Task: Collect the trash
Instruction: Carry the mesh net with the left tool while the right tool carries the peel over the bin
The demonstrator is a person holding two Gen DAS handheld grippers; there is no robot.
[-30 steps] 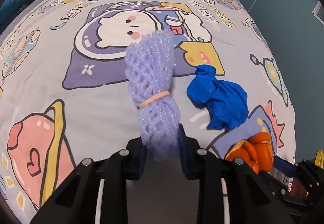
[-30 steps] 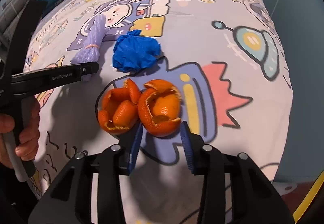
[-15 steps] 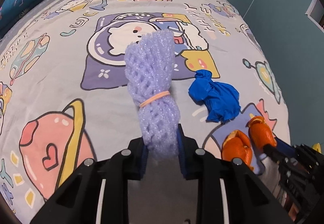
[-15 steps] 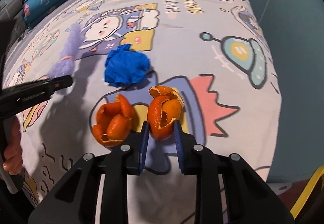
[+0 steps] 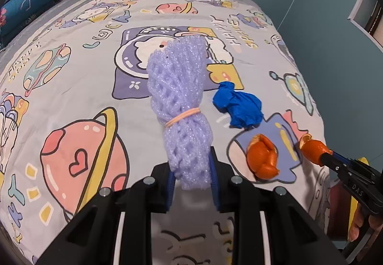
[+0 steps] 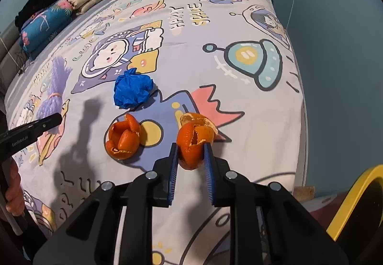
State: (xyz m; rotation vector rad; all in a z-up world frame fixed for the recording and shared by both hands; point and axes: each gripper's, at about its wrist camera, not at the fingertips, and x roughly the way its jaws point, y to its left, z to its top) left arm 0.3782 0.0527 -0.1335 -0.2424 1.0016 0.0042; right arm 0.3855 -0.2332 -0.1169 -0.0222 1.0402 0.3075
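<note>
My left gripper [image 5: 191, 164] is shut on a purple foam fruit net [image 5: 179, 102] bound with a rubber band, held above the bed. It also shows in the right wrist view [image 6: 53, 87]. My right gripper [image 6: 191, 152] is shut on an orange peel [image 6: 195, 138] and holds it just above the sheet; the peel shows in the left wrist view [image 5: 311, 148] too. A second orange peel [image 6: 123, 139] lies on the sheet to its left. A crumpled blue wrapper [image 6: 132, 90] lies beyond that peel.
The bed has a cartoon space-print sheet [image 6: 215, 32]. Pillows [image 6: 59, 11] are stacked at the far left end. A yellow-rimmed object [image 6: 356, 202] sits off the bed at the lower right. Teal walls [image 6: 335, 49] surround the bed.
My right gripper closed on the right orange peel and lifted it away from the other peel. My left gripper raised the foam net higher above the bed.
</note>
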